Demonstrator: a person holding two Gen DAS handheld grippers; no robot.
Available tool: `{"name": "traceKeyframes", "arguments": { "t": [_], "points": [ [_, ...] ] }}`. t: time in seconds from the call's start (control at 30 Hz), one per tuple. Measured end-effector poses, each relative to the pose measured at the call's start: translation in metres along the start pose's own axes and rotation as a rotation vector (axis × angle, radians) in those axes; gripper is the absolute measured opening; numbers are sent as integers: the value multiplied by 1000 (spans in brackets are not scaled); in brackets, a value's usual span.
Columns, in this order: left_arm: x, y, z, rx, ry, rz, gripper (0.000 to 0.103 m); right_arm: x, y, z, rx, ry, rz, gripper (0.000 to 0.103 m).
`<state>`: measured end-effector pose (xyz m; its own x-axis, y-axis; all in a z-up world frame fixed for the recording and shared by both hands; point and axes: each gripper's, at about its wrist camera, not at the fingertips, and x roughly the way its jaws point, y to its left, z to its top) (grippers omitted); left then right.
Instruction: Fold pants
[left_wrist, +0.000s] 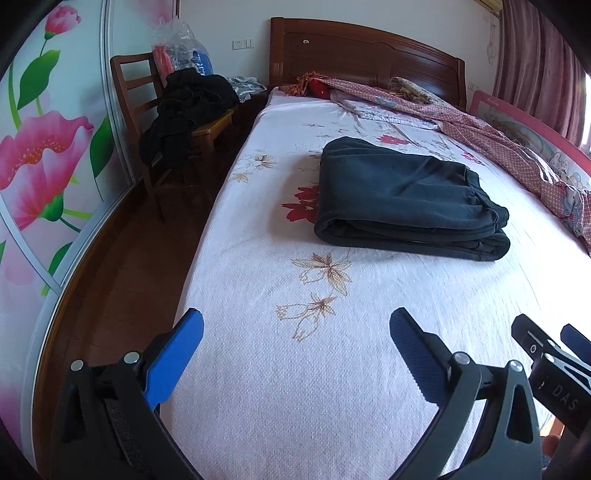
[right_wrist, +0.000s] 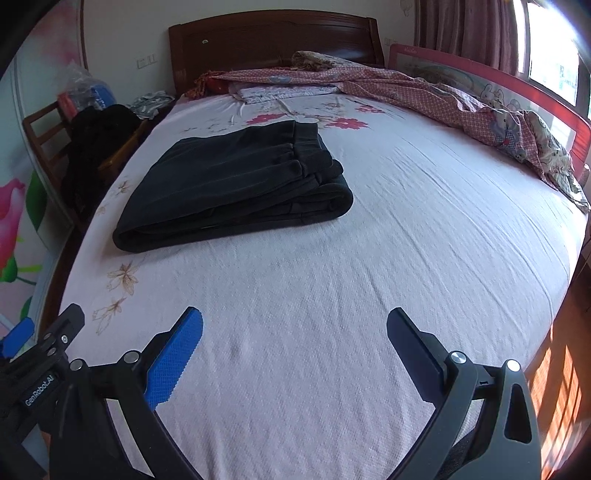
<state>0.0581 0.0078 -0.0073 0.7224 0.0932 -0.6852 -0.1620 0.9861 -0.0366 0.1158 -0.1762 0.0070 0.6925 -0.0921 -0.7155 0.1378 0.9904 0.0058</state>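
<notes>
Dark pants (left_wrist: 402, 195) lie folded into a thick rectangle on the white flowered bed sheet (left_wrist: 295, 369). They also show in the right wrist view (right_wrist: 236, 181), left of centre. My left gripper (left_wrist: 295, 325) is open and empty, well short of the pants, near the foot of the bed. My right gripper (right_wrist: 295, 325) is open and empty, also held back over the sheet (right_wrist: 369, 277). Part of the right gripper shows at the left wrist view's lower right (left_wrist: 554, 354).
A crumpled pink quilt (right_wrist: 443, 96) lies along the bed's right side and head. A wooden headboard (left_wrist: 362, 51) stands at the far end. A wooden chair (left_wrist: 155, 122) with black clothes stands left of the bed beside a flowered wardrobe (left_wrist: 40, 147).
</notes>
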Motion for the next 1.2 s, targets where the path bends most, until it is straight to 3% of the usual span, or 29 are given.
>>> {"name": "traceKeyframes", "arguments": {
  "t": [1.2],
  "points": [
    [1,0,0,6,12,-7,101,0,1,-3,-2,16,27,99]
  ]
}}
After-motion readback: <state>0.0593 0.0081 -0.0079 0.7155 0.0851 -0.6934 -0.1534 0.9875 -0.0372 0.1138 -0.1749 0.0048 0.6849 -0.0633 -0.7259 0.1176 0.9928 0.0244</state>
